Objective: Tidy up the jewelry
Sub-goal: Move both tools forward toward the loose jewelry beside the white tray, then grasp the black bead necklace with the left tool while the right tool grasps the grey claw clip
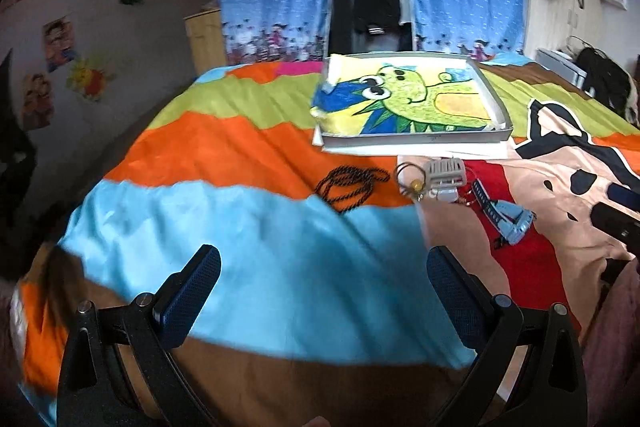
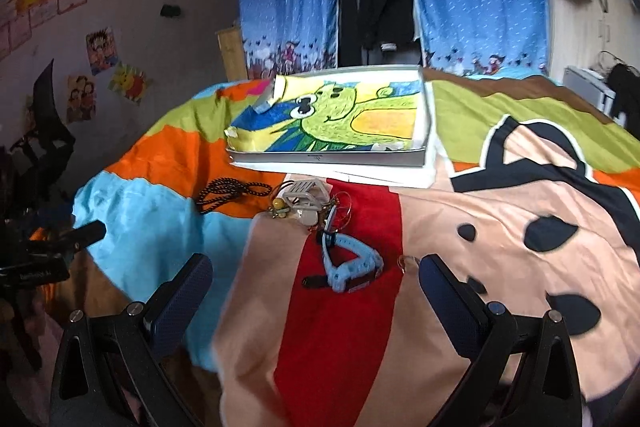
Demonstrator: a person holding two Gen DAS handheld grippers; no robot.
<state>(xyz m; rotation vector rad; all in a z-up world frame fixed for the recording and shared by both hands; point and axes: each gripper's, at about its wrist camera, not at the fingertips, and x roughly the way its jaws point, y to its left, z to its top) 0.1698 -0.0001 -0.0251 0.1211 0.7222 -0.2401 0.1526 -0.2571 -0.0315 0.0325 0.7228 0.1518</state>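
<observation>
A shallow grey tray (image 1: 498, 95) (image 2: 427, 131) sits toward the far edge of the bed (image 1: 248, 211) (image 2: 520, 227), lined with a crayon dinosaur drawing (image 1: 416, 99) (image 2: 340, 115) and nothing else visible inside. The jewelry lies on the bedspread just before it: a black beaded necklace (image 1: 352, 183) (image 2: 228, 193), a white hair claw (image 1: 444, 173) (image 2: 306, 193) among thin rings, and a blue watch strap (image 1: 512, 223) (image 2: 344, 267). The left gripper (image 1: 324, 291) and right gripper (image 2: 316, 299) both hover above the near edge, jaws spread wide, holding nothing.

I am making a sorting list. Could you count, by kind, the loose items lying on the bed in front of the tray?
Black cord necklace: 1
White hair claw clip: 1
Light blue watch strap: 1
Thin wire rings with yellow beads: 1 tangled cluster, separate pieces unclear
Total: 4
</observation>
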